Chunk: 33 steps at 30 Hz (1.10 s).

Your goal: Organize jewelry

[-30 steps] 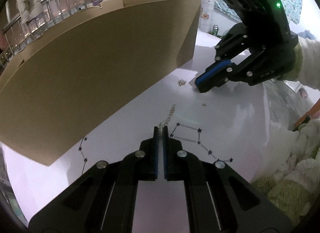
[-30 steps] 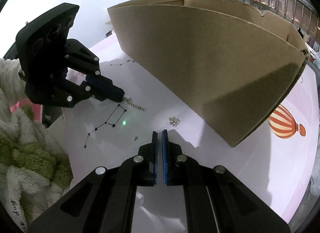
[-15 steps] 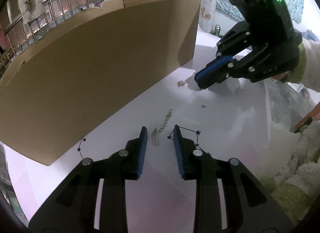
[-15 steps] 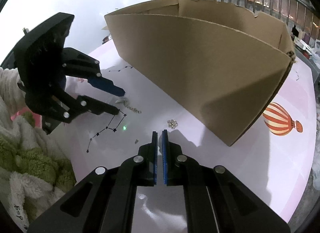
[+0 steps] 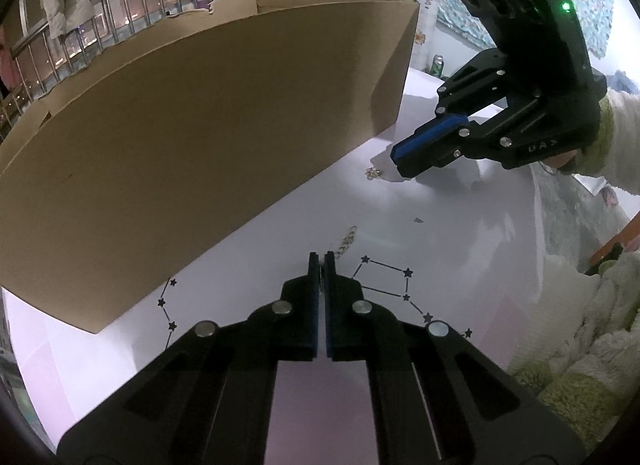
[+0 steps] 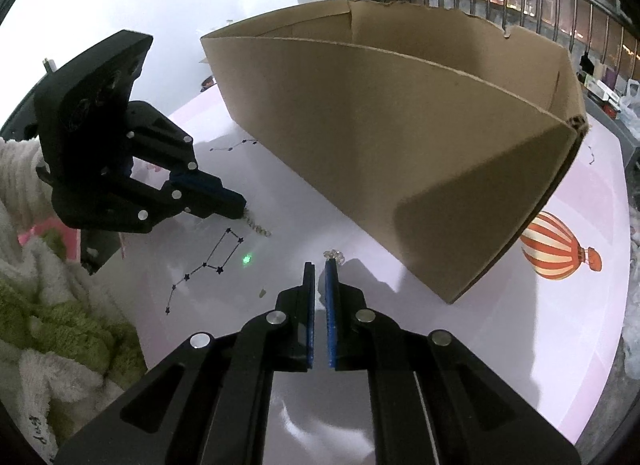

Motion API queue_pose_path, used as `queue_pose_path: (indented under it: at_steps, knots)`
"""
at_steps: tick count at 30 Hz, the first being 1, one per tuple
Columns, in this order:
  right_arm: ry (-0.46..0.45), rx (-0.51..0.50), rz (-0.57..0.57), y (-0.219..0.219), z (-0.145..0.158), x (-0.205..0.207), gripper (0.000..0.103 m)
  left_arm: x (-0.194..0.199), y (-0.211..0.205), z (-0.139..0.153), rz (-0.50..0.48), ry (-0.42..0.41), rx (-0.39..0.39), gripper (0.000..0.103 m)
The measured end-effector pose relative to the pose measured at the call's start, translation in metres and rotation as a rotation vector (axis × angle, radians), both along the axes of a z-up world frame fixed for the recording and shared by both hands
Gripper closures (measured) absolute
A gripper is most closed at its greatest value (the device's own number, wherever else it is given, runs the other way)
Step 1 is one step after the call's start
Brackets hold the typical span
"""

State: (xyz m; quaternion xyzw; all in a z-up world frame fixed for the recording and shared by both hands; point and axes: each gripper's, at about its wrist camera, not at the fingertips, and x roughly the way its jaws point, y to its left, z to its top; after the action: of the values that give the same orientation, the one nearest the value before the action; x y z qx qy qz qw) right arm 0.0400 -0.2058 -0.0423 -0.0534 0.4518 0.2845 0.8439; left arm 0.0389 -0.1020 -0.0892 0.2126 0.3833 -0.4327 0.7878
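Indoor light, cool and fairly dim; night outside beyond the railing (image 5: 120, 5). Both views show strong fisheye bending: the cardboard box (image 5: 200, 137) bows outward, and black vignette fills the corners. The glossy pale table (image 6: 500, 345) throws soft glare patches and a green dot reflection (image 6: 247, 259). The box's near wall lies in shade, with soft shadows at its foot. Centre is sharp; fleecy fabric (image 5: 580, 365) at the edge smears.
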Motion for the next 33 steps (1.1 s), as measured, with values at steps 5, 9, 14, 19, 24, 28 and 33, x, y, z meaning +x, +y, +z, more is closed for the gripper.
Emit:
queue_pose_path:
  at_steps: [5,9,14,19,24,28,33]
  knots:
    - [-0.002,-0.014,0.002,0.002,-0.002,0.004,0.083,-0.003,0.004,0.002,0.014,0.002,-0.021,0.102]
    - [-0.019,-0.032,0.006,0.006,-0.003,0.006,0.083,-0.003,0.003,0.004,0.015,-0.007,-0.028,0.102]
    - [-0.037,-0.076,0.017,0.015,-0.007,0.009,0.083,-0.005,0.003,0.004,0.017,-0.014,-0.031,0.102]
    - [-0.042,-0.076,0.018,0.018,-0.006,0.011,0.090,-0.007,0.006,0.004,0.017,-0.013,-0.034,0.102]
    - [-0.030,-0.067,0.022,0.018,-0.006,0.013,0.097,-0.007,0.006,0.003,0.019,-0.012,-0.033,0.102]
    - [-0.025,-0.053,0.014,0.018,-0.007,0.014,0.099,-0.005,0.006,0.004,0.021,-0.012,-0.032,0.102]
    - [-0.019,-0.037,-0.001,0.016,-0.006,0.010,0.099,-0.005,0.008,0.004,0.023,-0.014,-0.035,0.102]
